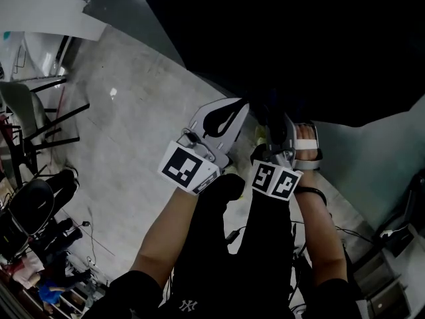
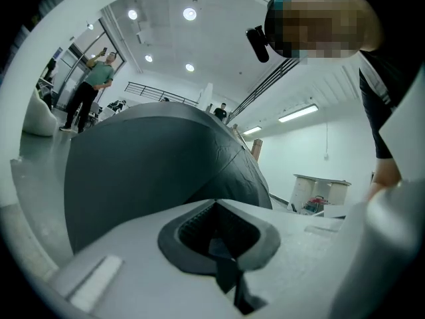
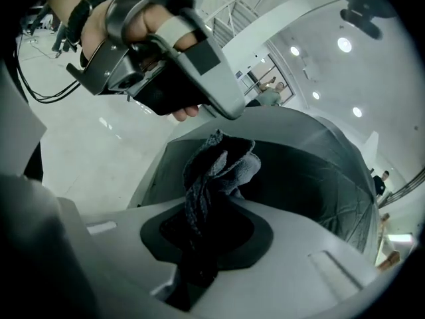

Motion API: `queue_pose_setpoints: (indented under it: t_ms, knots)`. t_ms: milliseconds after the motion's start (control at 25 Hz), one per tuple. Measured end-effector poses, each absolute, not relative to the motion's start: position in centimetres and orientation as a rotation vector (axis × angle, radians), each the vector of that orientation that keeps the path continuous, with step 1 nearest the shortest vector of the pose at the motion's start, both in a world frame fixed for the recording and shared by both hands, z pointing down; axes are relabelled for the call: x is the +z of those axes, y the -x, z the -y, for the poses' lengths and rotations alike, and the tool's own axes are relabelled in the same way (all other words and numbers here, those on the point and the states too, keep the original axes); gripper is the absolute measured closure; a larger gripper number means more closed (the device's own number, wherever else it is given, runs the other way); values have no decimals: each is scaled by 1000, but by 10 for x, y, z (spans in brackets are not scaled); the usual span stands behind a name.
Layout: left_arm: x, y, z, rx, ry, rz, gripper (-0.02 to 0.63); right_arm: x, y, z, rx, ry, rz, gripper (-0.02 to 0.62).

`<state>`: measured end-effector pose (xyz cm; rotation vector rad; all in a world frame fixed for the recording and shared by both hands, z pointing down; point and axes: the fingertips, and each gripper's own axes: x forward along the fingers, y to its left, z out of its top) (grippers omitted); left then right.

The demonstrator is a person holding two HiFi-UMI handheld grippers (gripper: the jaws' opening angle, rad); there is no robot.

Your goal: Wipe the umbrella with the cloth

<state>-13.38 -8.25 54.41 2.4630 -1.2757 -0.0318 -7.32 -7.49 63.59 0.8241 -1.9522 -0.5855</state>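
Cloth (image 3: 222,165) clamped in the right hand-held gripper (image 3: 199,258), near the umbrella (image 3: 319,178).

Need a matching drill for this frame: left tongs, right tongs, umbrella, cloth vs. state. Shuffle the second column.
Column A:
1. left tongs
2. right tongs
3. umbrella
4. cloth

Column B:
a. open, dark canopy
b. shut on a thin dark strip
c. grey, bunched up
d. shut on the cloth

Pairs: 1-b, 2-d, 3-a, 4-c
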Motion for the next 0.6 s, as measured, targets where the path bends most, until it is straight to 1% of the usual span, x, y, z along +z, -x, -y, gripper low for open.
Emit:
queue_pose_setpoints:
  t_ms: [400,600]
  knots:
    - [575,143,77,-34,-2456,1286,605,714,92,51,-563,-705,1950,515]
    - [566,139,72,-36,-2461,1261,605,721,107,33,-552,-626,1980,515]
